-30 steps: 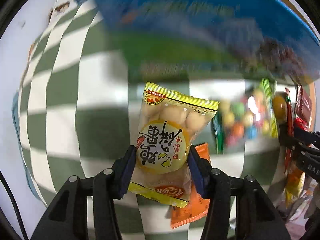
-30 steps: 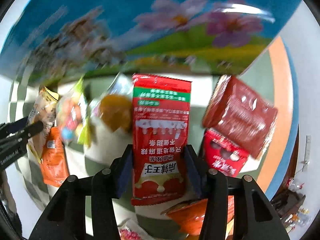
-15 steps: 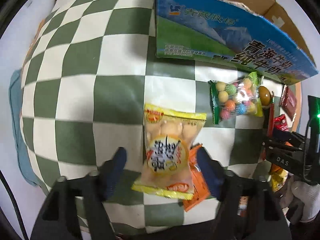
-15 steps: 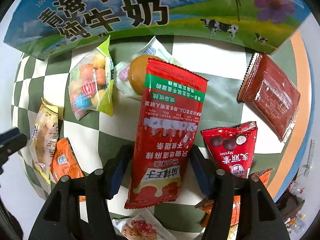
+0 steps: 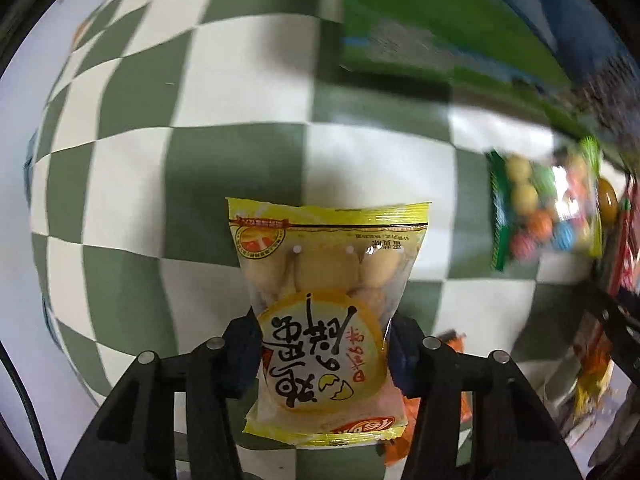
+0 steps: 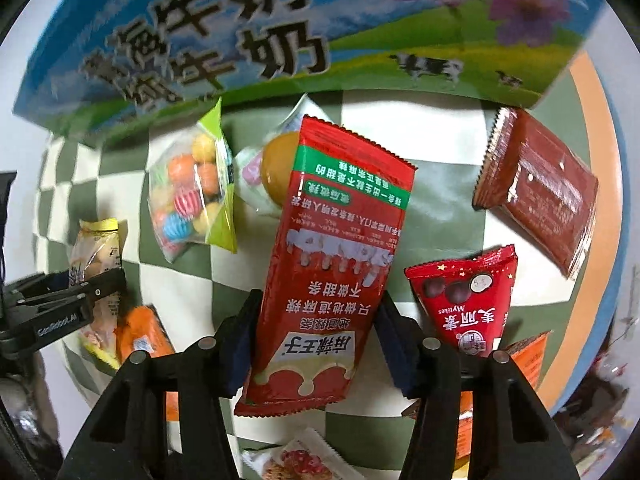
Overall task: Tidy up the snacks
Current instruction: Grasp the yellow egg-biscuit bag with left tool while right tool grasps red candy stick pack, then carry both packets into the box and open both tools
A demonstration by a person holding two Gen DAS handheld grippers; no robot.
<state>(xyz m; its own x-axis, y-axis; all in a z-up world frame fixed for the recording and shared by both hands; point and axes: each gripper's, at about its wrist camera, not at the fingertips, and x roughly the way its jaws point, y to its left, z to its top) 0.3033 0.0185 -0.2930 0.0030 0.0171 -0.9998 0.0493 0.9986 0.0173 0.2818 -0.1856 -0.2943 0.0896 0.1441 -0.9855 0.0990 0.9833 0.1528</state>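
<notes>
Blue and green cardboard marks the biggest thing in view, the milk carton box (image 6: 304, 28), which serves as the landmark along the far edge of the checked bench (image 5: 224, 128). Most snacks lie loose in front of the box, so the sorting looks barely begun. Just before the box sit the candy ball bag (image 6: 192, 196) and a clear wrapper with a yellow egg-shaped sweet (image 6: 272, 168); off toward the box's right end lies the dark red flat packet (image 6: 536, 192).

Well in front of the box, the right gripper (image 6: 316, 332) has just been closing on the long red spicy strip pack (image 6: 336, 256), its pads pressing both sides. Beside that lies the small red chocolate pouch (image 6: 464, 300). Further from the box's left end, the left gripper (image 5: 320, 352) has just closed too and pinches the yellow egg biscuit bag (image 5: 324, 300), with an orange sachet (image 5: 400, 440) partly hidden underneath.

Whether the box holds anything cannot be seen; motion blur smears its print in the left view.
</notes>
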